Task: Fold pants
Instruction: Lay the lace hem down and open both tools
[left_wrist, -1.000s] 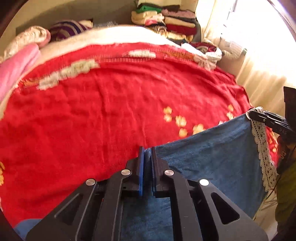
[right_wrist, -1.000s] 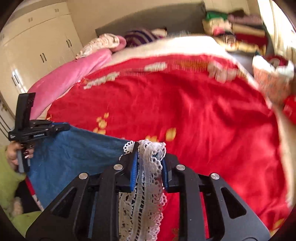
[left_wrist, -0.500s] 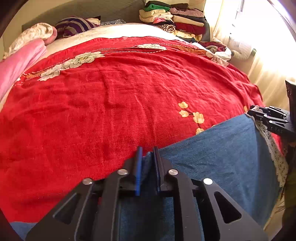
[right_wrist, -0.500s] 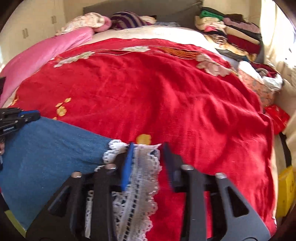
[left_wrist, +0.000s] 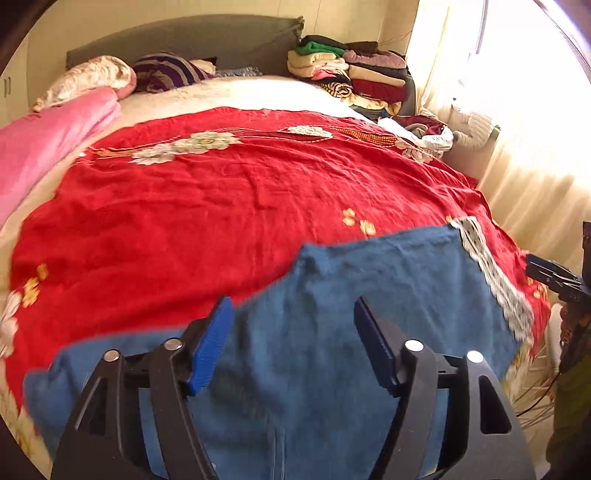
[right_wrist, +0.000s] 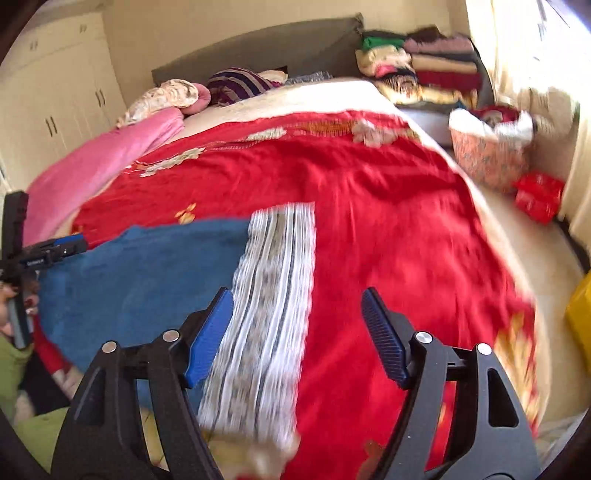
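Blue pants (left_wrist: 369, 295) flat on red bedspread (left_wrist: 221, 206), below left gripper (left_wrist: 291, 332) and right gripper (right_wrist: 297, 317); jaws opening wide, gripping nothing.

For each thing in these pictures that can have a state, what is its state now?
left gripper: jaws opening, pads off the cloth
right gripper: jaws opening, pads off the lace
blue pants: spread on the bed, not gripped
lace hem: lying flat, blurred
red bedspread: spread over the bed, wrinkled
stack of clothes: folded, piled by the headboard
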